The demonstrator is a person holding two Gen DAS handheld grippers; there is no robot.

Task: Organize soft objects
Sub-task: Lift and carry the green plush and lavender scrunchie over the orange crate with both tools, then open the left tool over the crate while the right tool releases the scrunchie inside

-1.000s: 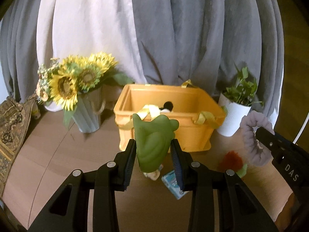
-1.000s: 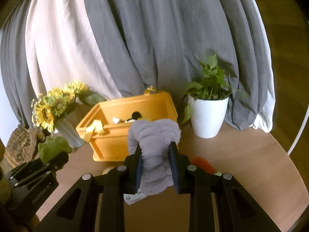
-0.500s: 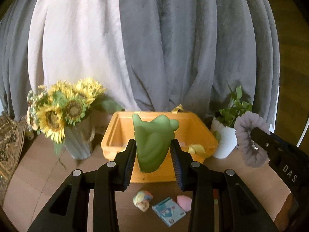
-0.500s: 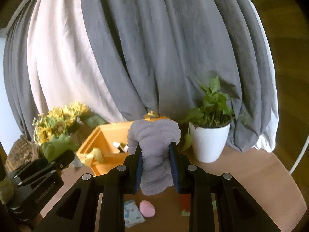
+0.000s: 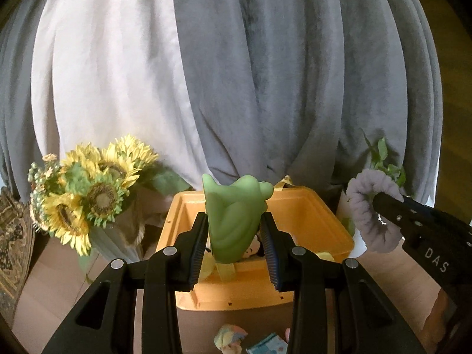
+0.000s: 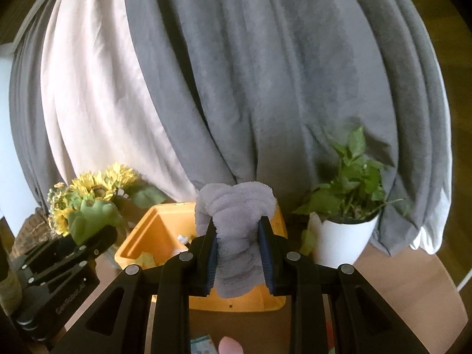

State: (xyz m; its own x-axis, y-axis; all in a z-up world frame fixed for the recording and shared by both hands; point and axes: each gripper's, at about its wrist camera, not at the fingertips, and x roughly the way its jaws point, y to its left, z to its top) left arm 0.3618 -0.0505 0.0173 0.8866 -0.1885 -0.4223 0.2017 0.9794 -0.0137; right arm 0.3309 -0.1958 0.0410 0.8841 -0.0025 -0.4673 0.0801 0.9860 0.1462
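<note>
**Both grippers loaded, held above the orange bin**

The left gripper (image 5: 234, 236) had its blue-ribbed fingers (image 5: 197, 249) pressed in on a soft, smooth pale-green moulded toy (image 5: 233, 221), narrowed to the toy's width. The toy stood upright between the pads, its lobed top rising clear of the fingertips.

The right gripper (image 6: 238, 258) was clamped on a fuzzy lilac-grey chenille scrunchie (image 6: 236, 230). The pads pinched the fabric at mid-height; bunched folds spilled above and below. In the left wrist view the same scrunchie showed as a curved loop at the tip of the right gripper.

Directly beyond and below both sets of fingers sat a rectangular orange plastic bin (image 5: 309, 215) with yellow ribbon handles, open-topped, on a brown wooden tabletop (image 6: 413, 289). Something small, white and dark, lay inside it; what it was could not be told.

On the table in front of the bin lay a pastel multicoloured soft lump (image 5: 230, 334), a small blue-and-white packet (image 5: 267, 345) and a pink rounded sponge (image 6: 230, 345).

Left of the bin stood a bunch of yellow sunflowers in a pale ribbed vase (image 5: 97, 194). Right of it stood a leafy green plant in a white ribbed pot (image 6: 343, 236). Grey and white draped curtains (image 6: 250, 88) hung behind.
</note>
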